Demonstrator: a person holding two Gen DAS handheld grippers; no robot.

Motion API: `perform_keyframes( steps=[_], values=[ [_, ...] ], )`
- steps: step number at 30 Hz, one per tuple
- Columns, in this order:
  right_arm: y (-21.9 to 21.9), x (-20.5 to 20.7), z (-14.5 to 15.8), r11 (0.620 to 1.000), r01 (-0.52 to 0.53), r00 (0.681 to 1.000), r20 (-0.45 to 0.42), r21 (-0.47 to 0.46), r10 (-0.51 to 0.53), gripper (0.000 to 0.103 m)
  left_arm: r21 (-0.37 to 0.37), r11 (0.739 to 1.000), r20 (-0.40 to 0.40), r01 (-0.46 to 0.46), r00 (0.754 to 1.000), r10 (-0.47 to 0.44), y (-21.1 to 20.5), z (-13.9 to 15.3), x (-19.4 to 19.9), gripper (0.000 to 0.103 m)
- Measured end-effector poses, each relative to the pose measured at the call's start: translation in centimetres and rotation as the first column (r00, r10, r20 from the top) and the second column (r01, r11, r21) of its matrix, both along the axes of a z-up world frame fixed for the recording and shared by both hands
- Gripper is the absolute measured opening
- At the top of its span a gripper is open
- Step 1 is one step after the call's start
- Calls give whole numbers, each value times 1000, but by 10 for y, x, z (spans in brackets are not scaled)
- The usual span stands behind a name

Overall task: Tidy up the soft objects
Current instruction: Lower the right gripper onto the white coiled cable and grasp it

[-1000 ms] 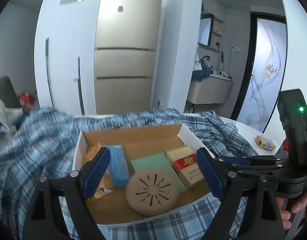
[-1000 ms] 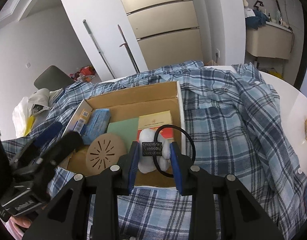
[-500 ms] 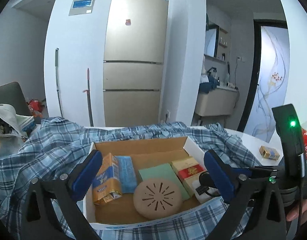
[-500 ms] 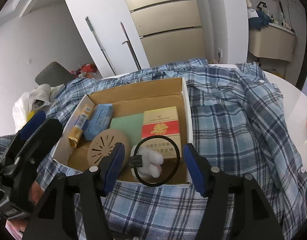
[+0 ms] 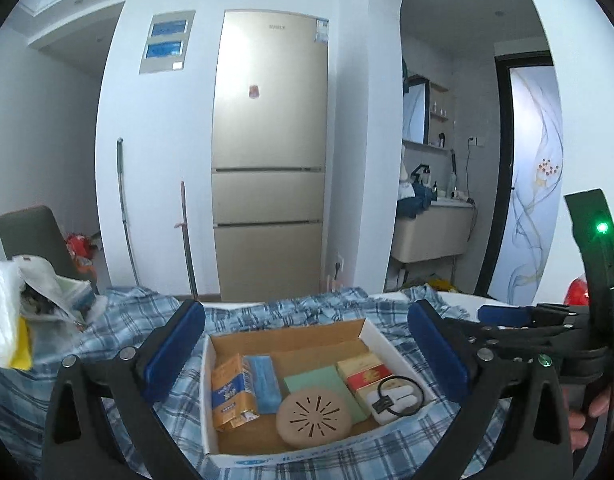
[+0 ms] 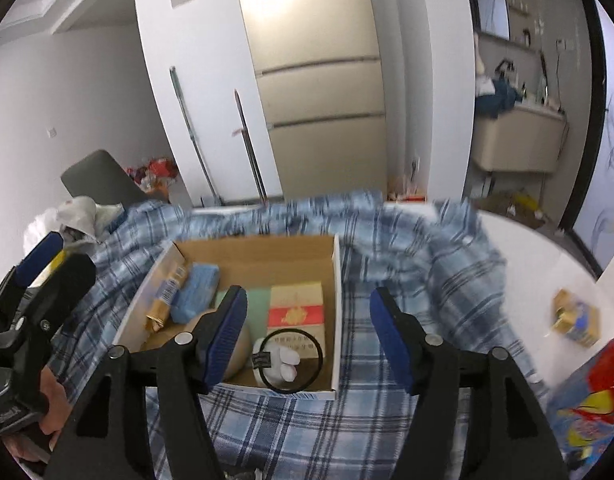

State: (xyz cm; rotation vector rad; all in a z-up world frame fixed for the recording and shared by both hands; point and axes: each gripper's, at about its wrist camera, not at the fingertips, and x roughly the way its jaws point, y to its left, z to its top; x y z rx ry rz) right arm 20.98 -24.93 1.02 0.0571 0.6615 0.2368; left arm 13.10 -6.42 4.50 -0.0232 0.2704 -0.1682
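White plush toy (image 5: pixel 395 396) with one black loop, lying in one cardboard box (image 5: pixel 371 330) at 5 o'clock in the left wrist view, beside one red pack (image 5: pixel 365 372), one tan disc (image 5: pixel 313 418), one green pad (image 5: pixel 319 378). Left gripper (image 5: pixel 307 354) spread wide, empty.

Right wrist view: same toy (image 6: pixel 281 362) at 6 o'clock, box on one plaid shirt (image 6: pixel 407 264). Right gripper (image 6: pixel 309 338) wide apart, holding nothing.

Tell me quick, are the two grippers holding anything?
Left gripper: open, holding nothing.
Right gripper: open, holding nothing; the white plush hair tie lies in the cardboard box.
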Motion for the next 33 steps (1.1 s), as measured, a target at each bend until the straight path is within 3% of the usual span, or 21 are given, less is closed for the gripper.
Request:
perform_keyframes(
  steps=[4,7,12,16,22,27,33],
  values=[
    [-10,-33,21,1000,-4,998,61,2,4,64,-25,1000,19,7,1000,-7,7,19,-36,103],
    [-15,-60,31,1000,-4,996,86,0,4,64,-54,996,19,74,997,-73,14,26,-65,103],
    [-21,-91,36,1000,-12,998,60,22,10,64,1,996,25,92,995,-92,19,18,-104,103],
    [-14,-113,24,999,-21,1000,14,-31,21,64,3,996,-5,86,996,-86,27,5,-121,103],
    [11,-123,-39,998,-16,989,-151,-59,7,64,23,999,-48,41,998,-40,38,-35,-125,103],
    [23,-107,-84,999,-29,932,-363,-45,11,62,-12,999,-101,44,994,-45,44,-56,-114,103],
    [28,-104,-113,996,-41,884,-467,-77,1,60,-33,999,-138,32,990,-37,46,-62,-107,103]
  ],
)
